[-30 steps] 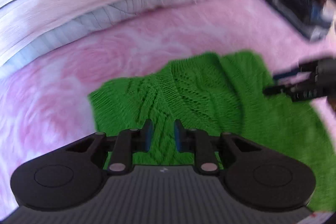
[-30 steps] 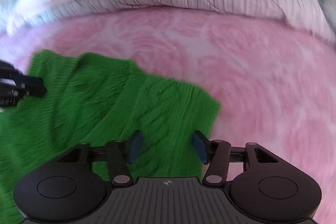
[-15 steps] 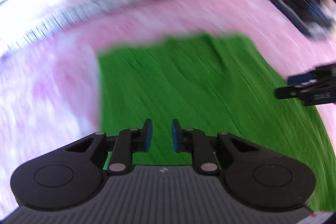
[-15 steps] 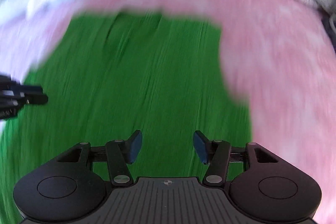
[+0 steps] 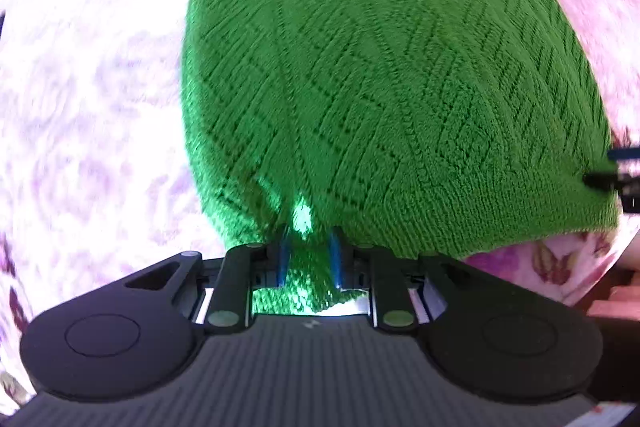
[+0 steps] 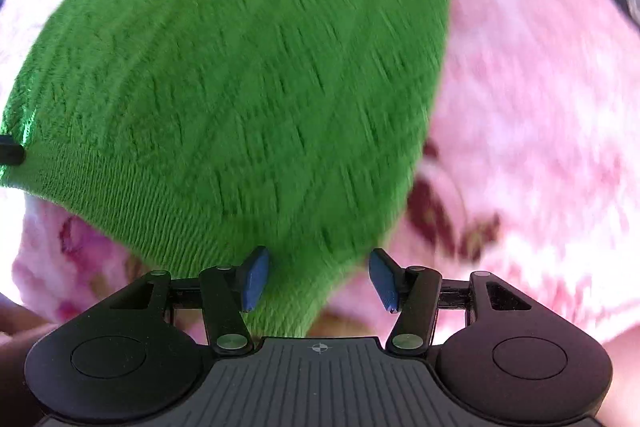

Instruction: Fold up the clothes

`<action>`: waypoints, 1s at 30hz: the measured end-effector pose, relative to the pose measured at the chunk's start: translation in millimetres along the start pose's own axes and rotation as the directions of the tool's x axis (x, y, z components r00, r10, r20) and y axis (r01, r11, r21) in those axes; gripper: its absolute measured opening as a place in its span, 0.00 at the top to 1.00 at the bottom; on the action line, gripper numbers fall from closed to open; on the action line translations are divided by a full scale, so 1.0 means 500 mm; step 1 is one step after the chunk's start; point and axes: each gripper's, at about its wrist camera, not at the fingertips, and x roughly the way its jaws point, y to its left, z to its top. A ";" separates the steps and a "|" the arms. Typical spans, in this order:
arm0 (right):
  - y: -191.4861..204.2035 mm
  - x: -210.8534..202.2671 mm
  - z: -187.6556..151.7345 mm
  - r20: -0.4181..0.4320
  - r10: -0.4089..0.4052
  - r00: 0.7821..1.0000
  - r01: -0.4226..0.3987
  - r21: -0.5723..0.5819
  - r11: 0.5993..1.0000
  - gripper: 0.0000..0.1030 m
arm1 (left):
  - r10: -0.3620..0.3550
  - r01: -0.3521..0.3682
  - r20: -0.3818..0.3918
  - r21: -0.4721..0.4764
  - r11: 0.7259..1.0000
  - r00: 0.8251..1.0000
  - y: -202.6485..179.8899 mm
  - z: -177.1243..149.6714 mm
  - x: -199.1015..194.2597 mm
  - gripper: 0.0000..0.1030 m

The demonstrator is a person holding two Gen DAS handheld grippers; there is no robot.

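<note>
Pink floral bedding [image 5: 80, 107] lies under a green knit sweater [image 5: 380, 67] — left view: the left gripper [image 5: 309, 259] pinches its near hem. Right view: the right gripper [image 6: 318, 279] straddles a hem corner [image 6: 296, 291], its jaws opening — pads not pressing.

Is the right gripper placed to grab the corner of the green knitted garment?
Probably yes: the right gripper has the green knitted garment corner between its wide, opening jaws, with nothing in the way.
</note>
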 end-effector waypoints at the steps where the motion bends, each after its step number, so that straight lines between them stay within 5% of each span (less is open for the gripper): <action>1: -0.003 -0.004 0.002 -0.042 0.030 0.999 -0.029 0.028 0.999 0.49 | -0.003 0.003 -0.011 -0.002 1.000 1.000 0.003 0.010 -0.007 0.83; 6: -0.001 -0.145 -0.001 0.138 0.020 0.990 -0.045 0.180 0.983 0.49 | -0.038 0.038 0.064 0.000 0.999 0.997 0.022 0.055 -0.110 0.67; 9: 0.017 -0.252 -0.009 0.249 0.012 0.968 -0.081 0.269 0.960 0.49 | -0.064 0.061 0.147 0.028 0.998 0.987 0.037 0.073 -0.206 0.57; 13: 0.063 -0.372 -0.037 0.381 0.030 0.924 -0.158 0.309 0.938 0.49 | -0.036 0.007 0.260 0.112 0.994 0.965 0.043 0.074 -0.334 0.36; 15: 0.096 -0.421 -0.052 0.431 0.015 0.902 -0.166 0.317 0.934 0.48 | -0.025 -0.015 0.301 0.132 0.991 0.953 0.051 0.054 -0.391 0.36; 21: 0.177 -0.528 -0.124 0.478 -0.005 0.878 -0.146 0.278 0.950 0.48 | -0.042 -0.015 0.380 0.148 0.989 0.924 0.053 -0.015 -0.513 0.18; 30: 0.229 -0.569 -0.196 0.450 -0.017 0.893 -0.105 0.244 0.964 0.48 | -0.019 -0.041 0.352 0.161 0.986 0.936 0.040 -0.105 -0.590 0.04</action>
